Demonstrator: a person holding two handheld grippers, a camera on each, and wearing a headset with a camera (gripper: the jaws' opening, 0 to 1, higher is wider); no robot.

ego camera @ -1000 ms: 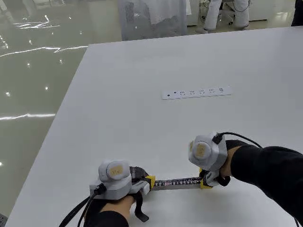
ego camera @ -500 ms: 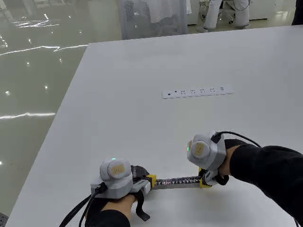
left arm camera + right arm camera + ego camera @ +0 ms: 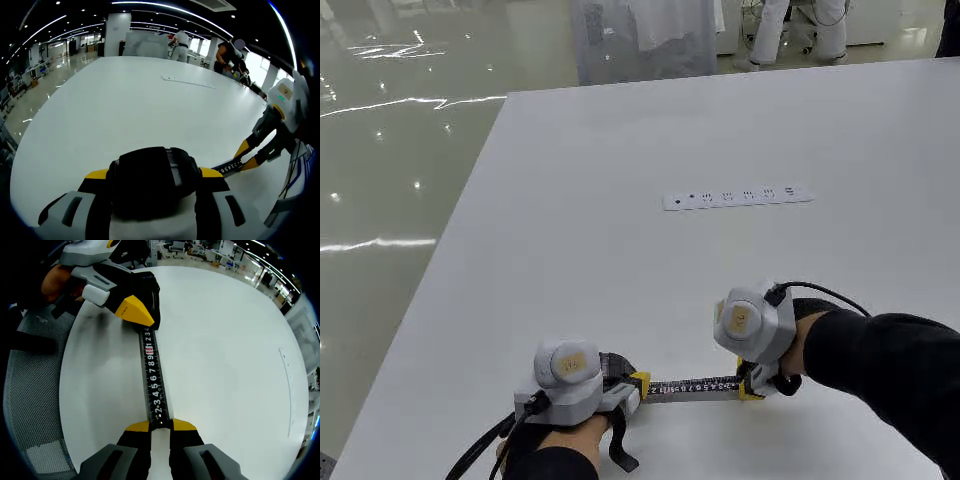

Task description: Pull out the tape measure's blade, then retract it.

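Near the front edge of the wide white worktop (image 3: 620,150), towards its left side: black rounded tape measure case (image 3: 150,175), clamped between the yellow-tipped jaws of the left tool (image 3: 625,390). Dark numbered metal blade (image 3: 153,382), lying drawn out flat along the surface to the right tool (image 3: 160,426), whose jaws are pressed together on the blade's end. Long white power strip (image 3: 738,196), well apart, mid-worktop. Bare surface open ahead and to the right. Left edge near, glossy pale floor (image 3: 380,200) beyond.

Bright, sharp; glare on floor (image 3: 390,110)
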